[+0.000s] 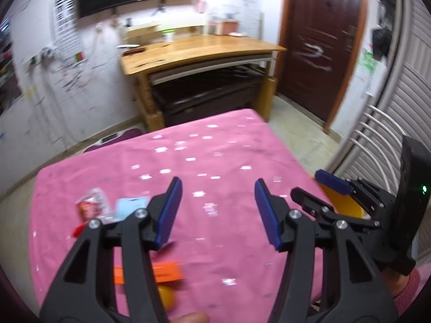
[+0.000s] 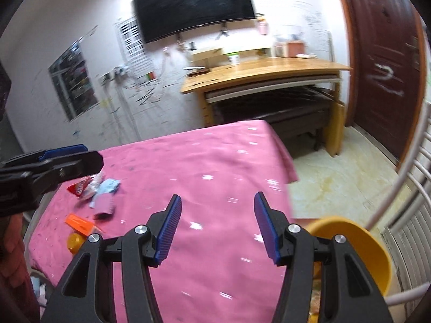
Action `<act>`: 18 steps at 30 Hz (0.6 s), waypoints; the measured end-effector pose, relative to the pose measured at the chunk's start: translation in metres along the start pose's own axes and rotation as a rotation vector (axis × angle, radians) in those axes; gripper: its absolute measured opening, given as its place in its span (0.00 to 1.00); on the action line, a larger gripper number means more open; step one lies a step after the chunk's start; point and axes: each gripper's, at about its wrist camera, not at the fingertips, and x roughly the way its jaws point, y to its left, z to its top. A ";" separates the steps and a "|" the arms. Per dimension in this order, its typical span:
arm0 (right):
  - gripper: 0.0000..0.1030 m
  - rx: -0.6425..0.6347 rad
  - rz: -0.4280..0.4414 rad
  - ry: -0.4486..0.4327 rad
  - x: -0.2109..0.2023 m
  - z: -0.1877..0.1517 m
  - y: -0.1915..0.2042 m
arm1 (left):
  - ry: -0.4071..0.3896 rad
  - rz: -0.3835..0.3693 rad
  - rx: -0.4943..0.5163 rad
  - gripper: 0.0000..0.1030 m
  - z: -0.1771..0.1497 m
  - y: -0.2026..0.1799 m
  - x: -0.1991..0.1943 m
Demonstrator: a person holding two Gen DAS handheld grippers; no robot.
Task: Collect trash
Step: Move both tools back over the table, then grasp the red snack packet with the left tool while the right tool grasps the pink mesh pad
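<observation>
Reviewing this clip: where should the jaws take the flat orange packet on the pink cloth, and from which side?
Probably across its short width, coming from above. The orange packet lies flat on the pink cloth, long and narrow, so open jaws could straddle it there. The round yellow-orange item sits close by, so take the far end.

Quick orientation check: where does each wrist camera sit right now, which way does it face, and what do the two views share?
Left wrist: on the left gripper, looking down across the pink-covered table toward the wooden desk; open fingers, the right gripper at right.
Right wrist: on the right gripper, facing the same way; open fingers, the left gripper at left, yellow bin at right.
Shared: table, desk, wrappers, orange packet.
</observation>
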 end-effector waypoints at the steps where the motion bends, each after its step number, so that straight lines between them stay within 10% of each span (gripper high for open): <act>1: 0.49 -0.014 0.011 0.006 0.005 0.002 0.009 | -0.002 0.012 -0.012 0.52 0.000 0.009 -0.002; 18: 0.49 -0.191 0.196 0.132 0.058 -0.003 0.135 | 0.113 0.178 -0.200 0.52 -0.038 0.154 0.029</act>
